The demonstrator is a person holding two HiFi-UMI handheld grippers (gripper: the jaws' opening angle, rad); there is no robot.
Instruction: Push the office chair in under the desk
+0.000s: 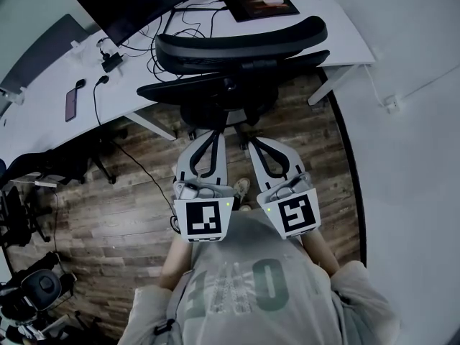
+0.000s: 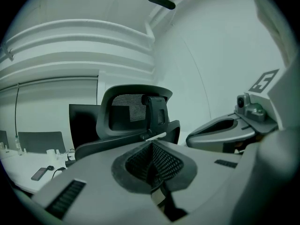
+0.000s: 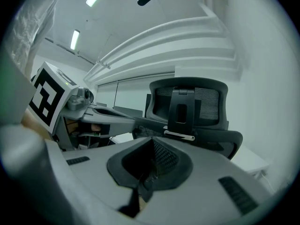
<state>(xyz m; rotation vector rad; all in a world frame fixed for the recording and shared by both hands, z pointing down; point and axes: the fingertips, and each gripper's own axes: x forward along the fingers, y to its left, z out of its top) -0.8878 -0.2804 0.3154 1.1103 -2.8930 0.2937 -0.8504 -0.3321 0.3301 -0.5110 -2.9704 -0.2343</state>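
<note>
A black mesh-backed office chair (image 1: 237, 67) faces the white curved desk (image 1: 338, 27), its headrest overlapping the desk's front edge in the head view. My left gripper (image 1: 213, 133) and right gripper (image 1: 258, 141) are side by side just behind the chair's back, both pointing at it. Each is shut with nothing between the jaws. In the left gripper view the chair's back (image 2: 133, 114) rises a short way beyond the closed left gripper (image 2: 152, 147). The right gripper view shows the chair (image 3: 190, 108) ahead of the closed right gripper (image 3: 152, 143). I see no contact with the chair.
On the desk are a dark monitor (image 1: 118, 2), a tablet (image 1: 260, 3), a phone (image 1: 72, 104) and several cables (image 1: 162, 49). Desk legs (image 1: 327, 85) flank the chair. Other chairs (image 1: 32, 192) stand at the left on the wooden floor. A white wall (image 1: 417, 157) runs along the right.
</note>
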